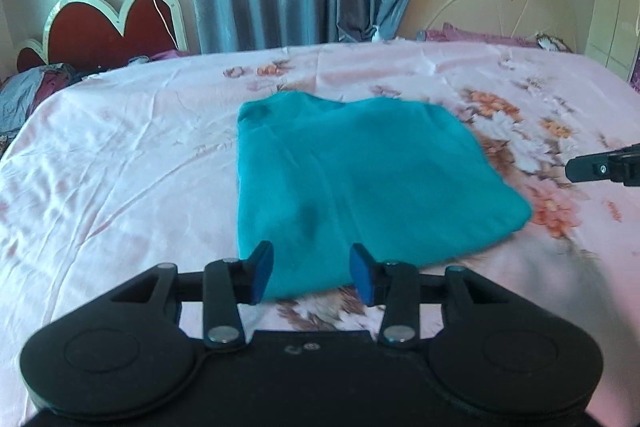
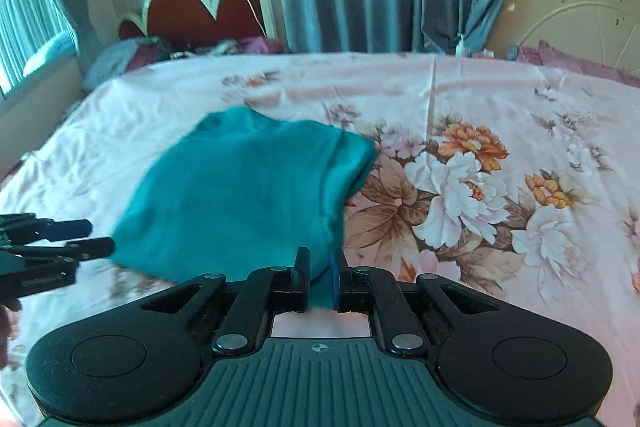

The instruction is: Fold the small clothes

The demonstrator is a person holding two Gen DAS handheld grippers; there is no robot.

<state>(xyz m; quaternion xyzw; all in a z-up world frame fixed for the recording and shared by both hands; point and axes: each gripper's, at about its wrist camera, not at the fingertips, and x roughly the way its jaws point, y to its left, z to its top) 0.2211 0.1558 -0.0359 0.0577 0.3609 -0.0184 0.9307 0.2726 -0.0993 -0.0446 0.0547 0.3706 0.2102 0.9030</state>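
Teal garment [image 1: 360, 179] lies partly folded at the center of the frame on a floral bedsheet [image 1: 120, 155]. Left gripper [image 1: 312, 273], fingers spread and holding nothing, hovers at the cloth's near edge. Right gripper [image 2: 322, 277], lower center of its own view, pinches the garment's near corner between closed fingers.

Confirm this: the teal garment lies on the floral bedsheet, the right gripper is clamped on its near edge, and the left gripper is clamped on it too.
Not quite. The left gripper is open, its jaws apart at the teal garment, as the left wrist view shows. The rest holds: it lies on the floral bedsheet and the right gripper pinches its near edge.
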